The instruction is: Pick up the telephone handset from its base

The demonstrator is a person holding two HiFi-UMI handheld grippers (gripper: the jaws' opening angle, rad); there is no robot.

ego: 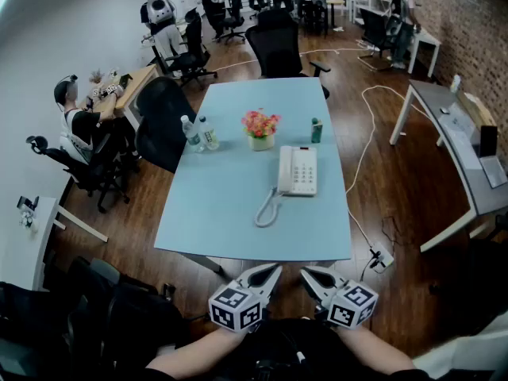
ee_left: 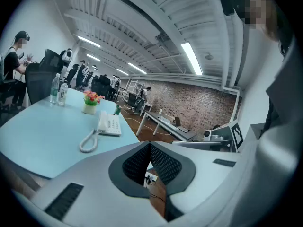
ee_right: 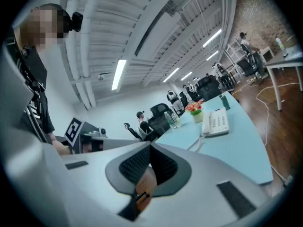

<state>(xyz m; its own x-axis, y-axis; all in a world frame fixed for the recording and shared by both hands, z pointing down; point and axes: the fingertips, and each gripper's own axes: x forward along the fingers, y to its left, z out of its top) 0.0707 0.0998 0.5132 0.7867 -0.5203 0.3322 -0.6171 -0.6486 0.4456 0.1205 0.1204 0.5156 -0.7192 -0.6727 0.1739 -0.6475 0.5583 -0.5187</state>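
Hovering beyond the table (ego: 238, 213) edge, left tongs (ego: 275, 270) and right tongs (ego: 305, 273) are closed, empty.

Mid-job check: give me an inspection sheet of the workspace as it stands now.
Surface: light blue table.
Job's things: telephone right of centre; handset seated on the base's left side.
Clutter: flower pot, two water bottles, green bottle, all beyond the phone.
Grippers: left tongs and right tongs shut, empty, short of the table's near edge.
Cables: coiled cord loops from the phone toward the near edge; white floor cable runs to a power strip.
Surroundings: office chairs, people at desks, brick wall.
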